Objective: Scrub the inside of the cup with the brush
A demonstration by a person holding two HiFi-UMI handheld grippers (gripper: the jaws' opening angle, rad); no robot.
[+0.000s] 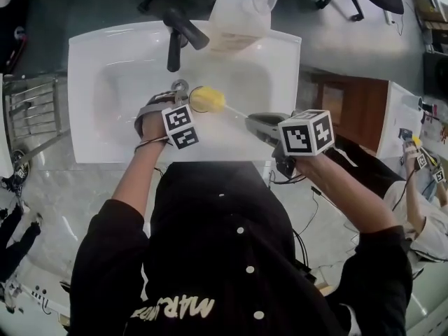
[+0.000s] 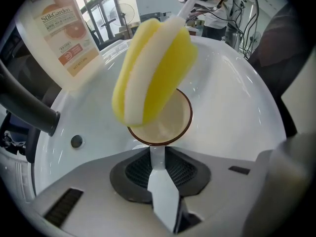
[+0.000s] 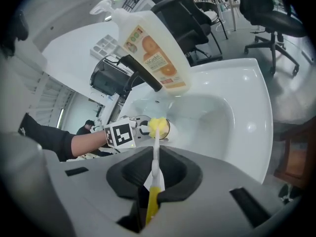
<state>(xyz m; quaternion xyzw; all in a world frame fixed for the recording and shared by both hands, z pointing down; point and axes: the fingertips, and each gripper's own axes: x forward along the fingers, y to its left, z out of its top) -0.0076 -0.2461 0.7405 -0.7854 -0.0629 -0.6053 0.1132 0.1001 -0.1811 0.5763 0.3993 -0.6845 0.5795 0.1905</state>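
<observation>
1. The left gripper (image 2: 159,168) has its jaws clamped on the white handle of the cup (image 2: 170,125). It holds the cup over the basin of the white sink (image 1: 280,54), tipped so the brown-rimmed mouth faces the brush.
2. The right gripper (image 3: 155,174) is closed on the yellow grip of the brush (image 3: 156,152). The thin white stem runs forward from the jaws toward the cup.
3. The yellow-and-white sponge head (image 2: 153,73) sits at the cup's mouth and overlaps the near rim. Most of it appears to be outside the cup, and the inside wall below it shows bare.
4. The black faucet (image 1: 183,30) and a soap bottle (image 2: 61,33) stand at the back of the sink, apart from both grippers.
5. The step in hand is the scrubbing itself, caught with the head at the rim rather than deep inside.
6. The next move probably calls for lining the stem up with the cup's axis and pushing the head in to the bottom. Then the head needs twisting or stroking against the wall, while the left gripper keeps the cup steady against that push.
</observation>
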